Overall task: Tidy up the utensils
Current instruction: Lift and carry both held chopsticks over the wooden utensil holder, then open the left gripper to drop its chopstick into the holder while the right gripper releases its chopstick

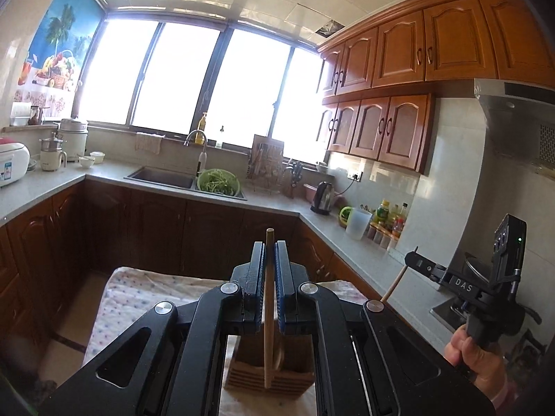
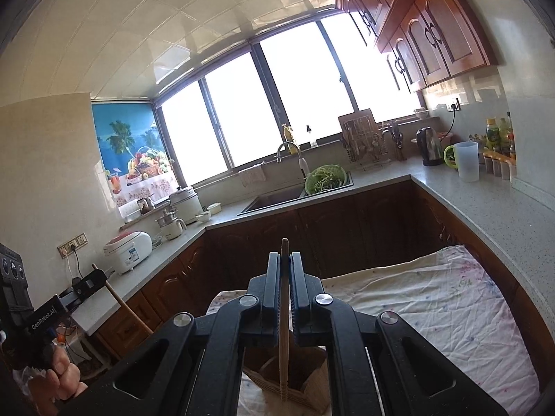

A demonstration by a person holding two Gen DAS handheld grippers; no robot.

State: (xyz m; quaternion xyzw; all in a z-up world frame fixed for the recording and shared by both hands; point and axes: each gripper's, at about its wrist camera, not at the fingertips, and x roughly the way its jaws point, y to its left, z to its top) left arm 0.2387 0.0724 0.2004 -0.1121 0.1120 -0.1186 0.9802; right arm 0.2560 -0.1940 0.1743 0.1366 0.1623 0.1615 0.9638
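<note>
Two chopsticks, one (image 1: 268, 298) per closed tool; one holder (image 1: 270, 369).

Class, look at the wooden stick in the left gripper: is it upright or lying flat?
Upright: the wooden stick stands between the shut left gripper, its lower end above the wooden holder.

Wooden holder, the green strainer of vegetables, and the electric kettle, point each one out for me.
Wooden holder (image 1: 274, 372): left wrist view, its ribbed front wall.
Green strainer (image 1: 218, 181): left wrist view, the greens heaped inside it at the sink.
Electric kettle (image 2: 429, 150): right wrist view, its steel body on the counter.
</note>
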